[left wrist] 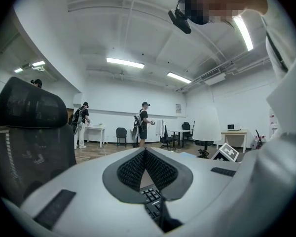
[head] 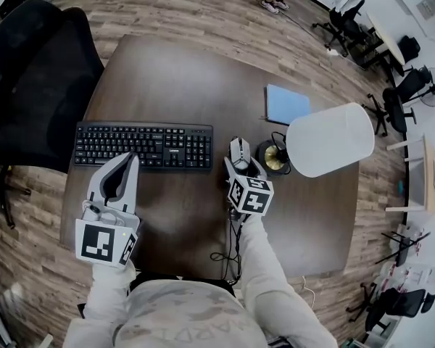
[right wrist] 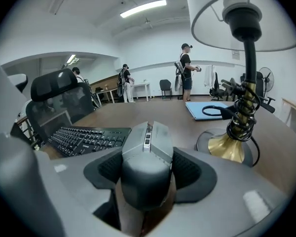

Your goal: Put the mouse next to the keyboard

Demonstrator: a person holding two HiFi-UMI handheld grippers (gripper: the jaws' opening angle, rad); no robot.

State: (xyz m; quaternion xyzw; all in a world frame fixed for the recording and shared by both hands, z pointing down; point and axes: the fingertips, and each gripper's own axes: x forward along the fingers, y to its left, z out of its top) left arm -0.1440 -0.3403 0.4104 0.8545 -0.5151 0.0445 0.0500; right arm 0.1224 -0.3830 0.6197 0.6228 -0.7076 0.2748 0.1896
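Note:
A grey mouse [head: 239,151] sits between the black keyboard [head: 143,145] and the lamp base, just right of the keyboard's right end. My right gripper [head: 241,164] is shut on the mouse, one pad on each of its sides; in the right gripper view the mouse [right wrist: 147,154] fills the jaws. Whether it rests on the table or hangs just above it I cannot tell. My left gripper [head: 133,159] is shut on nothing, its tips over the keyboard's front edge, with keys [left wrist: 150,199] showing below the tips.
A lamp with a white shade [head: 330,139] and brass base [head: 275,158] stands right of the mouse. A blue notebook [head: 286,104] lies behind it. A black office chair [head: 29,78] stands at the table's left. A cable [head: 228,252] trails toward the front edge.

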